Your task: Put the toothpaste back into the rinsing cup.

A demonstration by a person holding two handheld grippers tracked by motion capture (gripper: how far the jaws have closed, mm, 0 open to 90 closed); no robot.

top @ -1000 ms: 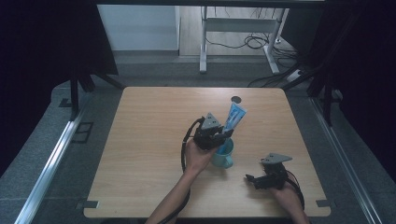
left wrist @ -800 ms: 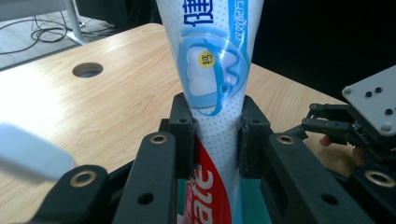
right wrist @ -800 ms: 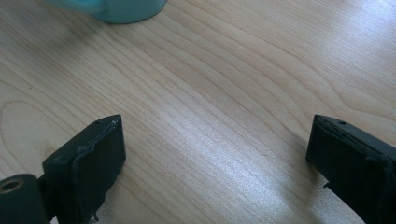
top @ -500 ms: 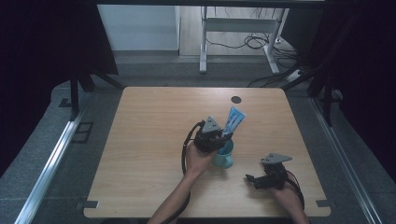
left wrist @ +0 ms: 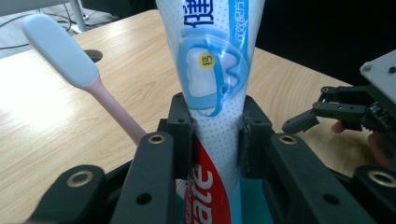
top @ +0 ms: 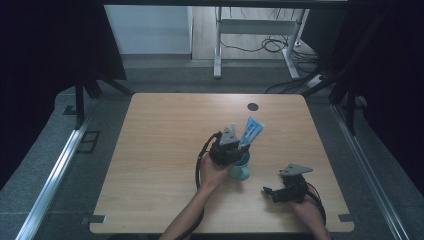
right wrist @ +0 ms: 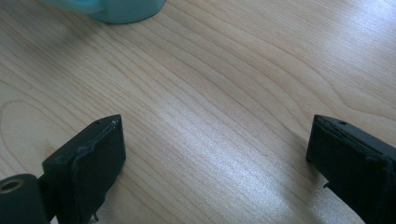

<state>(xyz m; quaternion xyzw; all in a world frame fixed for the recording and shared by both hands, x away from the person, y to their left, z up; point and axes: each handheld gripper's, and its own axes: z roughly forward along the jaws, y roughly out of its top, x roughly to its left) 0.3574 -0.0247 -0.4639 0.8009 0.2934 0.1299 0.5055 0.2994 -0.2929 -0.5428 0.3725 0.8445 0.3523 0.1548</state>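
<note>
My left tongs [left wrist: 215,133] are clenched on the blue, white and red toothpaste tube [left wrist: 215,79] standing in the teal cup [top: 240,167] at centre frame on the light wooden worktop [top: 160,150]. A pink-handled white toothbrush [left wrist: 77,70] leans beside the tube. My right tongs [right wrist: 217,163] rest released at lower right, jaws wide apart over bare wood.

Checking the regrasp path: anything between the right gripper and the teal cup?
Nothing visible. The right gripper sits open on the table, with only bare wood between it and the teal cup, where the left gripper clamps the toothpaste tube.
</note>
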